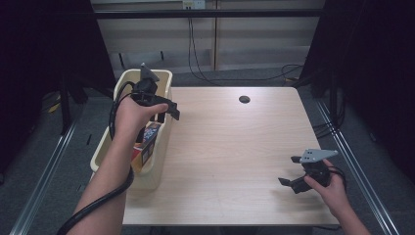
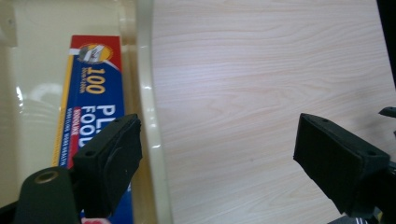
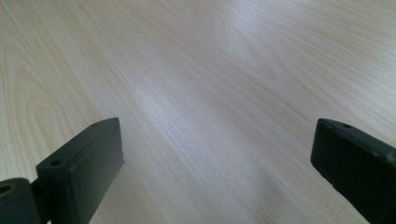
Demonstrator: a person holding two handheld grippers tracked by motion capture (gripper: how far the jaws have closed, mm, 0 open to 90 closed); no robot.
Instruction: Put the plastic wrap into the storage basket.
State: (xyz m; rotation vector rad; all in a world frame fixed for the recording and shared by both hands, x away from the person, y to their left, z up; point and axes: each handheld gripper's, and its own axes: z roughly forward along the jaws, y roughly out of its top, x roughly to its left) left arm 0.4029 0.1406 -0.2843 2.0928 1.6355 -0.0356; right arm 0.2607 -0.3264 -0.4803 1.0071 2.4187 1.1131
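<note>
My left gripper (image 1: 164, 108) hangs above the right-hand rim of the cream bin (image 1: 161, 78), its jaws spread apart with nothing between them. In the left gripper view the same left gripper (image 2: 217, 158) straddles that rim: 1 jaw stands over the inside of the bin (image 2: 149, 93), the other over the bare wooden table (image 2: 261, 84). Neither pad touches anything.

The blue box (image 2: 95, 116) lies inside the bin, tight against the right-hand wall, just under the jaw on that side but clear of it. Its lid shows a red band at the far end, a yellow stripe along 1 edge and a large "100" in yellow. From the high view the box (image 1: 147, 142) sits toward the near half of the bin, partly covered by my left forearm.

My right gripper (image 1: 292, 172) rests low at the near right corner of the table (image 1: 235, 147), well apart from the bin, its jaws likewise wide and empty. In the right gripper view the right gripper (image 3: 217, 158) frames plain wood grain (image 3: 196, 70).

A small dark round hole (image 1: 244, 99) marks the far side of the table top.
</note>
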